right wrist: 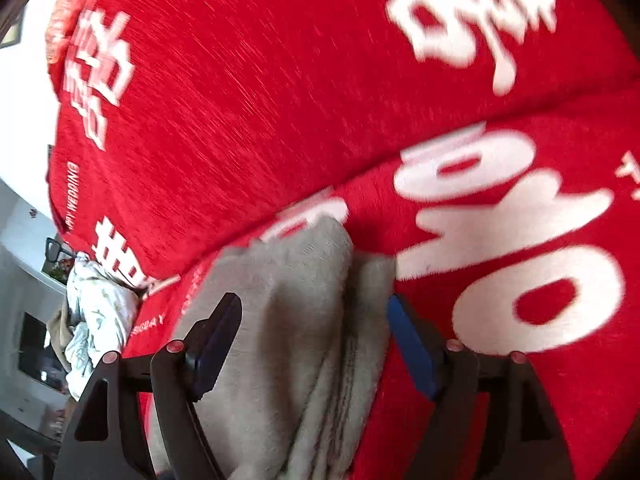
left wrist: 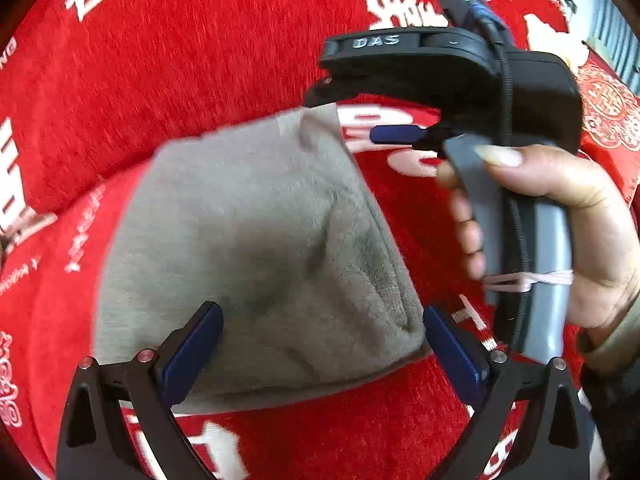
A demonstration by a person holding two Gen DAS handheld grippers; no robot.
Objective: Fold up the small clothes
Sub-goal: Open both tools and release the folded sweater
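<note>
Left wrist: grey garment [left wrist: 260, 248] between spread hand-held gripper [left wrist: 320, 344] fingers.

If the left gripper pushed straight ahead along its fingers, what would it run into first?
Most likely the soft grey fleece garment, lying between the open left gripper fingers on the red blanket; depth is uncertain.

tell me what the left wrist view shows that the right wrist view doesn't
Only the left wrist view shows the right tongs from outside, with the person's hand on the grip, and the open left tongs. Only the right wrist view shows a pale crumpled cloth at the far left and room background. Both show the grey garment on the red blanket with white lettering.
</note>
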